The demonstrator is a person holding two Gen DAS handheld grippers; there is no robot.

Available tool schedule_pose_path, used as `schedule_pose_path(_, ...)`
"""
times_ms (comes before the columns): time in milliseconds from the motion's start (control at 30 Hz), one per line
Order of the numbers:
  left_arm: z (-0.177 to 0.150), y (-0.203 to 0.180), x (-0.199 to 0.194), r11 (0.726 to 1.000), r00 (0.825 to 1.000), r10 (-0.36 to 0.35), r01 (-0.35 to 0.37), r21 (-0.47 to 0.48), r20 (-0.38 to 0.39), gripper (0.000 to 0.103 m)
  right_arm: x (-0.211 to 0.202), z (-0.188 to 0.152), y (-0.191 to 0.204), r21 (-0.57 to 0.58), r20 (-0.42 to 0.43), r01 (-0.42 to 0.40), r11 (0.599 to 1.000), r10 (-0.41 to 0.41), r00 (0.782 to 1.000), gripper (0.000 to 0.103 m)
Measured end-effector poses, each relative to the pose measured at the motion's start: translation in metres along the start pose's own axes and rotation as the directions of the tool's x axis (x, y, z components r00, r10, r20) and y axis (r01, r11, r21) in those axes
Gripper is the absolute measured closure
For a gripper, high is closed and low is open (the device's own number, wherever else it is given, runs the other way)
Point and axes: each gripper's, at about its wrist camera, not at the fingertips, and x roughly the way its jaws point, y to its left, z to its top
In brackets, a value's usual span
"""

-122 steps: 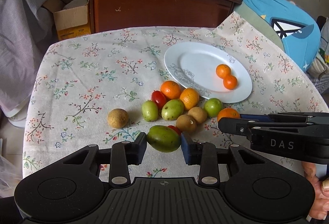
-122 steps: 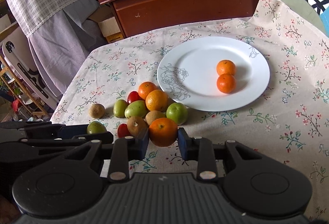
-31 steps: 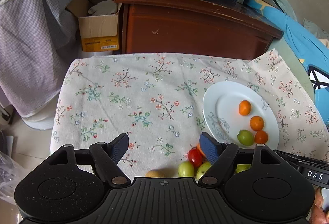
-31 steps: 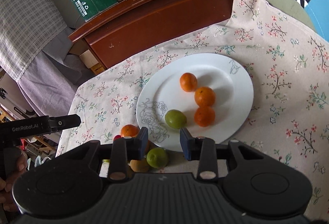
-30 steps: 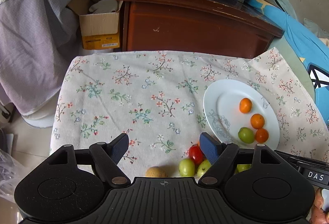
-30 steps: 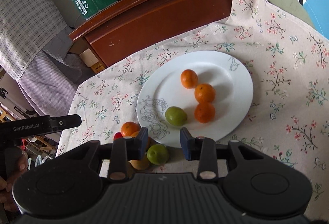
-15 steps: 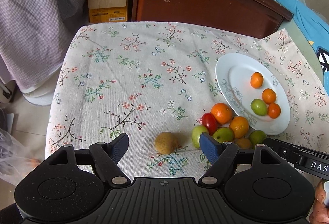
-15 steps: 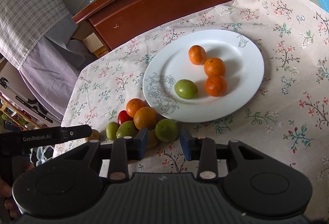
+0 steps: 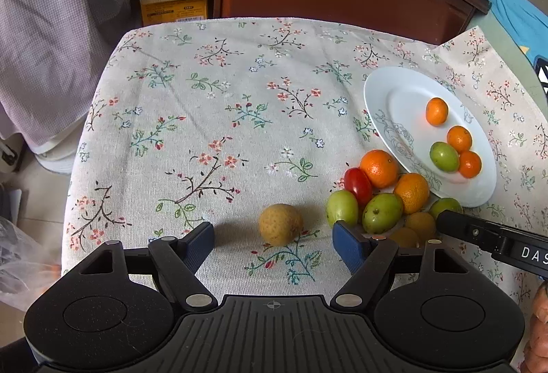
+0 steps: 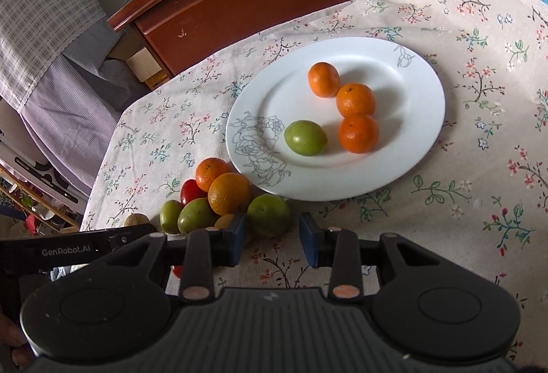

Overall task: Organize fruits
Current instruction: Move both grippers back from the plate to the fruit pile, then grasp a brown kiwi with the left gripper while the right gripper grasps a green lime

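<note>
White plate: carries three small oranges in a touching row and one green fruit just beside them, toward the rose print. Judgement: the plate is the collection point, partly filled.

Loose fruit pile: lies on the cloth against the plate's near rim, comprising two oranges, a red tomato, several green fruits and some brown ones partly hidden. One brown fruit sits apart, on the side of the pile away from the plate.

Left gripper: jaws spread wide and empty, the lone brown fruit lined up just ahead of the gap. Judgement: positioned to take that fruit next.

Right gripper: jaws moderately apart, nothing held, with a round green fruit beside the plate's rim just ahead of the gap. Judgement: this is its likely target.

Flowered tablecloth: bare away from the plate.
</note>
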Motion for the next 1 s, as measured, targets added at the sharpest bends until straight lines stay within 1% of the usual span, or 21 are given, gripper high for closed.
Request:
schedule_pose_path(100,0.000,-0.002,0.001,1.000,1.000,0.012,-0.012,0.018,0.002,0.029,0.001,0.000,0.000,0.003,0.002,-0.002,1.000,0.002,1.000,0.068)
schedule_pose_path(167,-0.001,-0.004,0.002,0.999,1.000,0.023,-0.023,0.032,0.005,0.033,0.001,0.000,-0.001,0.005,0.002,-0.005,1.000,0.005,1.000,0.070)
schedule_pose_path(233,-0.001,-0.007,0.002,0.997,0.999,0.038,-0.039,0.062,0.010,0.045,0.001,0.000,-0.001,0.006,0.002,-0.009,1.000,0.009,1.000,0.072)
schedule_pose_path(267,-0.001,-0.008,0.001,0.997,0.999,0.040,-0.041,0.070,0.013,0.047,0.001,0.000,-0.001,0.006,0.002,-0.011,1.000,0.011,1.000,0.073)
schedule_pose_path(300,-0.001,-0.008,0.001,0.996,0.999,0.040,-0.041,0.075,0.017,0.052,0.001,0.000,-0.001,0.007,0.001,-0.013,1.000,0.013,1.000,0.074)
schedule_pose_path(333,-0.001,-0.009,0.001,0.996,0.999,0.037,-0.038,0.079,0.019,0.059,0.001,0.000,-0.001,0.005,0.001,-0.012,1.000,0.012,1.000,0.074)
schedule_pose_path(433,0.000,-0.008,0.000,0.997,0.999,0.030,-0.032,0.073,0.023,0.068,0.001,0.000,-0.001,0.006,0.001,-0.013,1.000,0.013,1.000,0.074)
schedule_pose_path(500,0.000,-0.008,0.000,0.997,0.999,0.025,-0.027,0.070,0.026,0.072,0.002,0.000,-0.001,0.011,0.000,-0.016,1.000,0.016,1.000,0.074)
schedule_pose_path(567,0.000,-0.008,-0.001,0.997,0.999,0.022,-0.024,0.067,0.028,0.073,0.002,0.000,-0.001,0.013,0.003,-0.015,1.000,0.015,1.000,0.070)
schedule_pose_path(633,-0.001,-0.009,-0.001,0.997,0.999,0.021,-0.024,0.074,0.032,0.078,0.003,0.000,-0.002,0.013,0.005,-0.016,1.000,0.016,1.000,0.071)
schedule_pose_path(700,-0.001,-0.012,0.000,0.996,0.999,0.026,-0.029,0.083,0.035,0.078,0.003,0.000,-0.002,0.012,0.003,-0.021,1.000,0.021,1.000,0.074)
schedule_pose_path(800,-0.002,-0.013,-0.001,0.995,0.999,0.032,-0.036,0.089,0.036,0.078,0.001,0.000,-0.001,0.001,0.003,-0.018,1.000,0.018,1.000,0.074)
schedule_pose_path(900,-0.001,-0.012,-0.003,0.997,0.999,0.027,-0.030,0.076,0.036,0.078,-0.002,0.001,0.003,-0.023,0.007,-0.022,1.000,0.022,1.000,0.074)
schedule_pose_path(1000,0.000,-0.014,-0.008,0.996,0.998,0.028,-0.032,0.079,0.056,0.078,-0.007,0.002,0.009,-0.046,0.021,-0.033,0.998,0.034,0.999,0.074)
